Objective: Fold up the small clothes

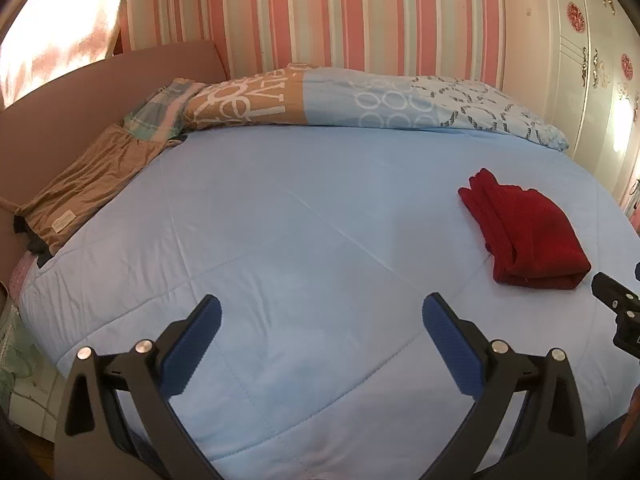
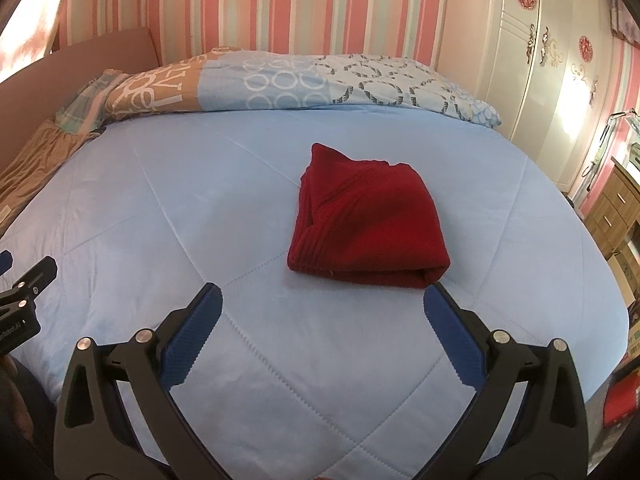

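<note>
Striped pink-and-white wallpaper backs a bed spread with a pale blue quilt, a patterned pillow lying across its far edge at 12 o'clock and a white wardrobe standing off at 2 o'clock. On the quilt, the red garment lies already folded into a compact, thick bundle, dead ahead of the right claw and at 2 o'clock from the left claw. Both claws hang wide open above the quilt with nothing between their blue pads; the right one's right finger sits just beside the bundle's near corner, though whether it touches cannot be told. To my eye this piece looks done, so the sensible move would be to leave it square and look to another item; the brown garment lying flat at the left claw's 10 o'clock is a likely candidate. If the bundle is to be tidied, pressing lightly on top would keep the layers from sliding. Which kind of garment the red piece is stays unclear, its inner layers are hidden, and the brown cloth's far end runs under the pillow.
</note>
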The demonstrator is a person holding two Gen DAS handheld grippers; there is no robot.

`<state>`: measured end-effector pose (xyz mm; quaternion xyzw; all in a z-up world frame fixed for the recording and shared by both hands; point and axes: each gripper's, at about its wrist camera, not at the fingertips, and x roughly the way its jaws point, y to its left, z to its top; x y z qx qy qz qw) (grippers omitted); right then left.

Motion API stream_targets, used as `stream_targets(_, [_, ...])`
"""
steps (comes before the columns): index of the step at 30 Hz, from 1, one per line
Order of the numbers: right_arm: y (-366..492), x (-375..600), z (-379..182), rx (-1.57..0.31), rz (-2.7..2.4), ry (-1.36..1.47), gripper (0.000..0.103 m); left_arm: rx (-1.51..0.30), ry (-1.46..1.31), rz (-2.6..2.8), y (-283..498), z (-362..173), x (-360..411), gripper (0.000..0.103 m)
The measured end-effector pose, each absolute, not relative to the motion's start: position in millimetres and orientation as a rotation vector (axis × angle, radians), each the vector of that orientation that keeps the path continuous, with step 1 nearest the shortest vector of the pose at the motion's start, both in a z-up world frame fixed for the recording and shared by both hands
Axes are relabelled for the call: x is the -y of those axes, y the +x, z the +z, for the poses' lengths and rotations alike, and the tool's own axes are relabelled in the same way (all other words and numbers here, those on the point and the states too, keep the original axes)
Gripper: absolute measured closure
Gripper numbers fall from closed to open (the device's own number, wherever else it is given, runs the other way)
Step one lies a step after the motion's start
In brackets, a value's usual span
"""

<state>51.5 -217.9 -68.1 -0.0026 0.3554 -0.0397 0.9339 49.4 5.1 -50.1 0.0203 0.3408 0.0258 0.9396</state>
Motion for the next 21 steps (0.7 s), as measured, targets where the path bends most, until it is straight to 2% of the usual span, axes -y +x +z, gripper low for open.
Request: stream_targets(21, [51.1,217.2,-66.2,-0.734,-0.074,-0.004,0.003,-0.688,0.038,0.048,45.3,-46.8,0.9,0.002])
